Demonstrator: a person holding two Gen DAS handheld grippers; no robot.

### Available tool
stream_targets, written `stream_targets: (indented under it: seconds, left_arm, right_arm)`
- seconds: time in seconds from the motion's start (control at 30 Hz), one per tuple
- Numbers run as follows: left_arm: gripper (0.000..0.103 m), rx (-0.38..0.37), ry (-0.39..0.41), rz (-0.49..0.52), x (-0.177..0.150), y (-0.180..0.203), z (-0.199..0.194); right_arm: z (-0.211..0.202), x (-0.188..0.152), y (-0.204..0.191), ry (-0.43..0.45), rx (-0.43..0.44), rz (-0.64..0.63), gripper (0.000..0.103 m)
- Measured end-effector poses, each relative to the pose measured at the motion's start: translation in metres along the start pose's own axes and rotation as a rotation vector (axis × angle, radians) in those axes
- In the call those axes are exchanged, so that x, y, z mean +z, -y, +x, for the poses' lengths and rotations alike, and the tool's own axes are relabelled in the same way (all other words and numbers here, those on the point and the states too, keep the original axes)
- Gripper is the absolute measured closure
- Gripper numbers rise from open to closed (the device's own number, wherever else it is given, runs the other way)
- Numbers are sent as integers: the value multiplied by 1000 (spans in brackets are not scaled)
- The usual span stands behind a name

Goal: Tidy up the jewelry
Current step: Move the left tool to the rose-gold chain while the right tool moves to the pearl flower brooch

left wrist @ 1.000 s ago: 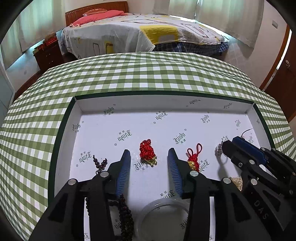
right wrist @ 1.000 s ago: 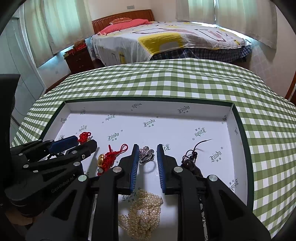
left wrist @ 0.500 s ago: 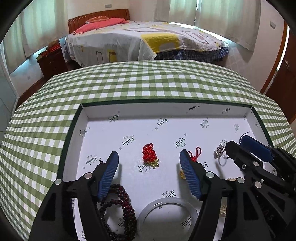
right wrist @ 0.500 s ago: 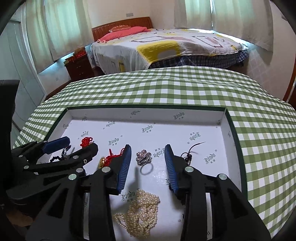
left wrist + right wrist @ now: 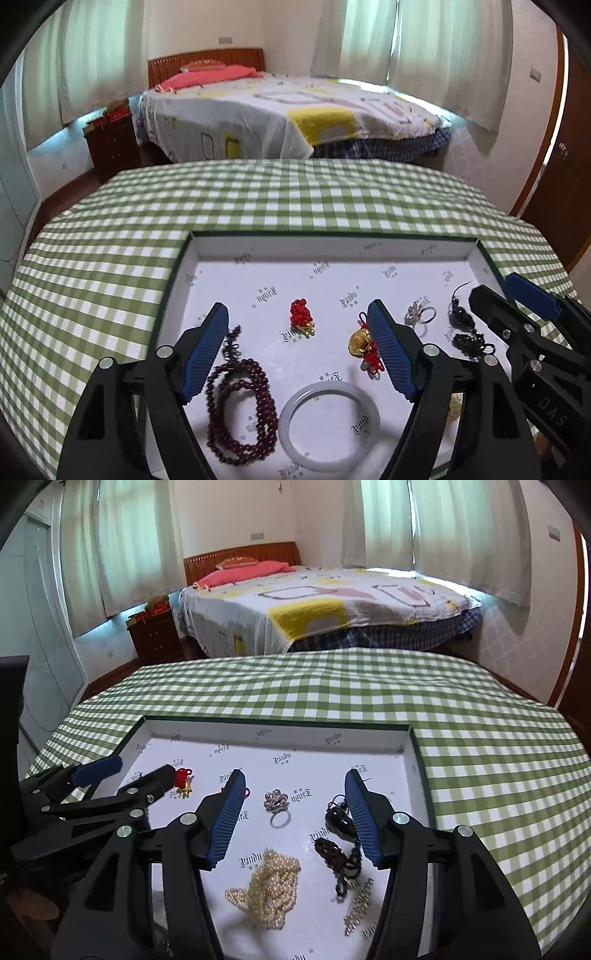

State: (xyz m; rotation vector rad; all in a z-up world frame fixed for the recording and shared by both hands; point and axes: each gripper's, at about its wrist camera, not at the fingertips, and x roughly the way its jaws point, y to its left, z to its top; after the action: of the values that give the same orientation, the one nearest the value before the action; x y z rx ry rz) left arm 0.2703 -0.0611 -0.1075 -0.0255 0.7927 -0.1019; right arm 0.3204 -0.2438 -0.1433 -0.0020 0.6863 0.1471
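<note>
A white-lined box (image 5: pixel 332 254) (image 5: pixel 277 734) with a dark green rim holds the jewelry. In the left wrist view lie a dark red bead string (image 5: pixel 240 406), a pale jade bangle (image 5: pixel 328 421), a small red knot charm (image 5: pixel 301 317) and a gold-and-red charm (image 5: pixel 364 345). My left gripper (image 5: pixel 299 317) hovers above them, its jaws opening, nothing between them. The right wrist view shows a silver flower ring (image 5: pixel 277 805), a pearl strand (image 5: pixel 267 890), a dark pendant on a cord (image 5: pixel 340 834) and a sparkly clip (image 5: pixel 360 904). My right gripper (image 5: pixel 295 784) hangs over the ring, jaws opening, empty.
The box rests on a table with a green-and-white checked cloth (image 5: pixel 295 195). Beyond the table stand a bed (image 5: pixel 288 114), a dark wooden nightstand (image 5: pixel 110 144) and curtained windows. Each gripper shows at the edge of the other's view.
Both grippers have opened wider and risen back from the box, bringing the bead string, bangle and pearls into fuller view. The jewelry itself has not moved.
</note>
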Motion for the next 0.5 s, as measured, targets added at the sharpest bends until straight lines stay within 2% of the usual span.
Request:
stream_targets:
  seconds: [0.23,0.5]
  left_arm:
    - [26,-17,69,-16,-6,-2,-34]
    - [25,-4,142,-12,-26,-7,-72]
  right_arm:
    - [-33,-6,2,44,-14,-8,46]
    - [-65,-26,6,66,-40,-10,44]
